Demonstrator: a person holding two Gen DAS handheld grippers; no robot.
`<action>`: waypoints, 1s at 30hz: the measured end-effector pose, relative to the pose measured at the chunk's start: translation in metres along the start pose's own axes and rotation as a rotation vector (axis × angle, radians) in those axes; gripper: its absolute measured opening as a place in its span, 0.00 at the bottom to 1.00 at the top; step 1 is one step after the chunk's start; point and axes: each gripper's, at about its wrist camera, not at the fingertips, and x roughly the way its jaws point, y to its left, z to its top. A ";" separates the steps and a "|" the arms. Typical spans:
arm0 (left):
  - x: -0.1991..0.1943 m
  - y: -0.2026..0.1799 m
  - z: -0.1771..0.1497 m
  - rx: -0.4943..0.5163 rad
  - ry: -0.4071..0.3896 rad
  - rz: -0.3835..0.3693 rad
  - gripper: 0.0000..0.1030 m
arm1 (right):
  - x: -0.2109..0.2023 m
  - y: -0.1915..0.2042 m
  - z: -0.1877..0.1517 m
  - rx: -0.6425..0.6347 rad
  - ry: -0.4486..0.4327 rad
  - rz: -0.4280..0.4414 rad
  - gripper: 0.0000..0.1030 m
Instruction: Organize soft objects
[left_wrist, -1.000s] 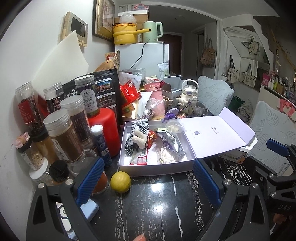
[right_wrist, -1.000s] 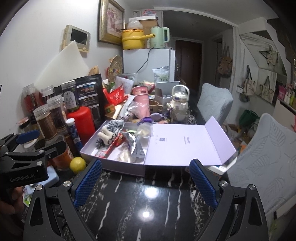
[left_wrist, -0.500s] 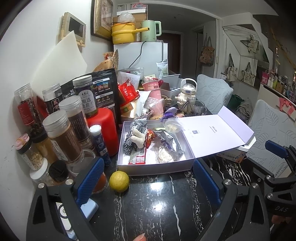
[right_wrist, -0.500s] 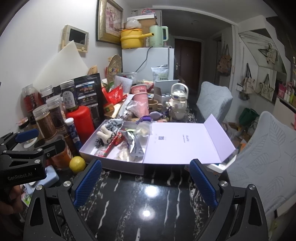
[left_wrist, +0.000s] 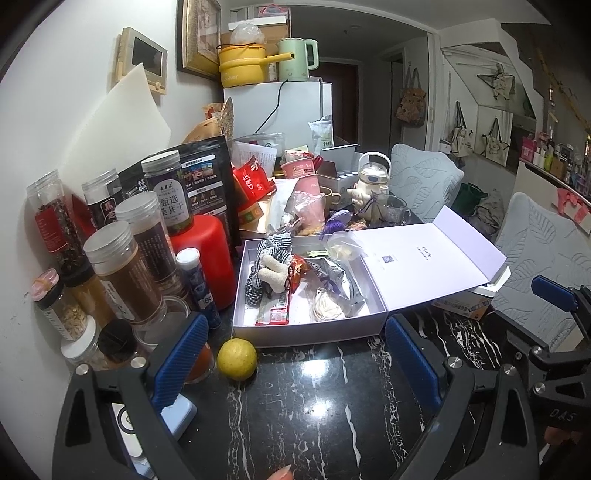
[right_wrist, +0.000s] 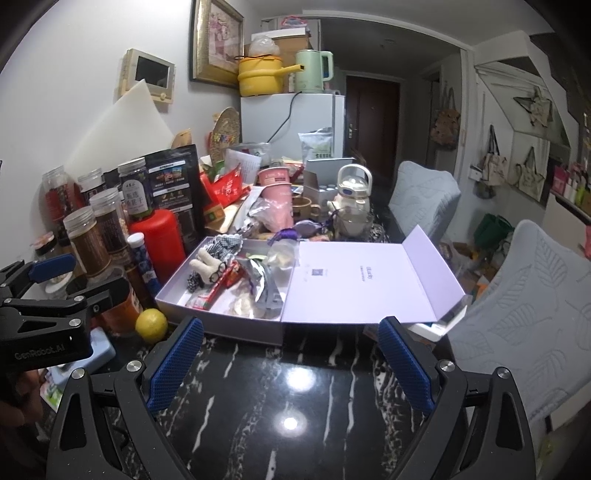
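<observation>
From the left wrist view, the left gripper (left_wrist: 291, 354) hovers above the glossy black marble tabletop (left_wrist: 317, 413), its ribbed blue fingers (left_wrist: 181, 354) spread wide and holding nothing. Just ahead lies the shallow lavender box (left_wrist: 314, 334), lid folded flat to the right; inside rest a fuzzy cream plush toy (left_wrist: 274, 271) on checked gingham cloth (left_wrist: 273, 245), crinkled foil packets (left_wrist: 338, 275) and a red wrapper. A round yellow citrus (left_wrist: 236, 358) sits touching the box's near wall, and tall plastic jars (left_wrist: 125, 273) crowd close on the left. I judge that a careless reach could nudge the fruit rolling or topple those jars. From the right wrist view, the right gripper (right_wrist: 288, 354) is equally wide open and empty, facing the box (right_wrist: 218, 325) and its smooth card lid (right_wrist: 369, 280). Pinching the limp cloth might drag slippery packets out with it.
</observation>
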 end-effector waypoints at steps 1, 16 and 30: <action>0.000 -0.001 0.000 0.002 0.000 0.003 0.96 | 0.000 -0.001 0.000 0.001 0.000 -0.001 0.94; 0.002 -0.006 -0.001 0.013 0.009 -0.001 0.96 | -0.001 -0.007 -0.001 0.016 0.006 -0.015 0.94; 0.007 -0.010 -0.002 0.021 0.024 0.017 0.96 | 0.005 -0.011 -0.005 0.021 0.032 -0.028 0.94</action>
